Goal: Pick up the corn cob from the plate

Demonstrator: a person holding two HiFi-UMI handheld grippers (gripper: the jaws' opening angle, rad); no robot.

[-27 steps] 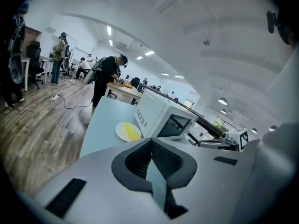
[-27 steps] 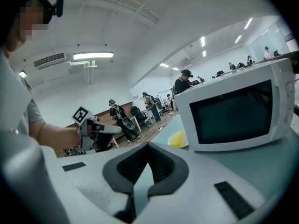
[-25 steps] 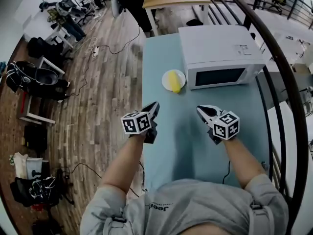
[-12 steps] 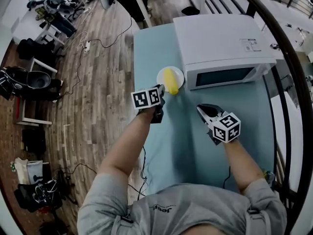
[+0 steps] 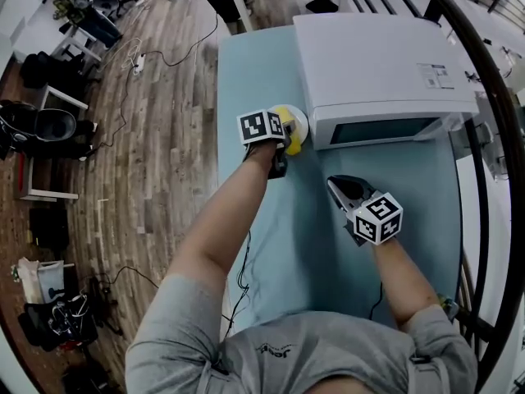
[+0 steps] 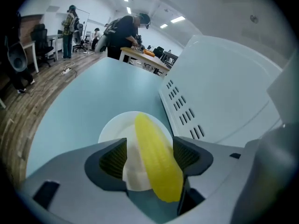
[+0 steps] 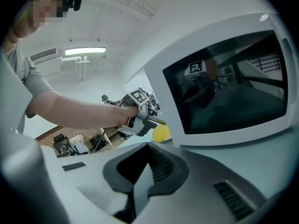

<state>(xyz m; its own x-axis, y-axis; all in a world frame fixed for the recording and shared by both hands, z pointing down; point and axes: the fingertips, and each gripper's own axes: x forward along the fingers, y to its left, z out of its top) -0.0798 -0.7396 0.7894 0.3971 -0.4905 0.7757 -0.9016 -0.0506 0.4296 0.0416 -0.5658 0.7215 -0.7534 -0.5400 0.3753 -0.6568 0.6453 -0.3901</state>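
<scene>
L gripper (image 6: 149, 154) fwd, fingers (image 6: 111, 158) opening round corn cob (image 6: 147, 133) — R gripper (image 7: 148, 148) closed

1. The left tongs (image 6: 149, 155) have travelled from the near left edge of the bench (image 5: 303, 245), close to the person's body, forward to the plate (image 6: 117, 127) beside the microwave (image 5: 377, 64).
2. The left arm, bent a second ago, now reaches out across the bench.
3. Left jaws: together earlier, now opening. They stand apart with the corn cob (image 6: 156, 162) between them, and the cob lies on the plate.
4. In the head view the left marker cube now covers part of the plate, which was fully exposed before.
5. Head view: the microwave and plate sit lower and larger in frame.
</scene>
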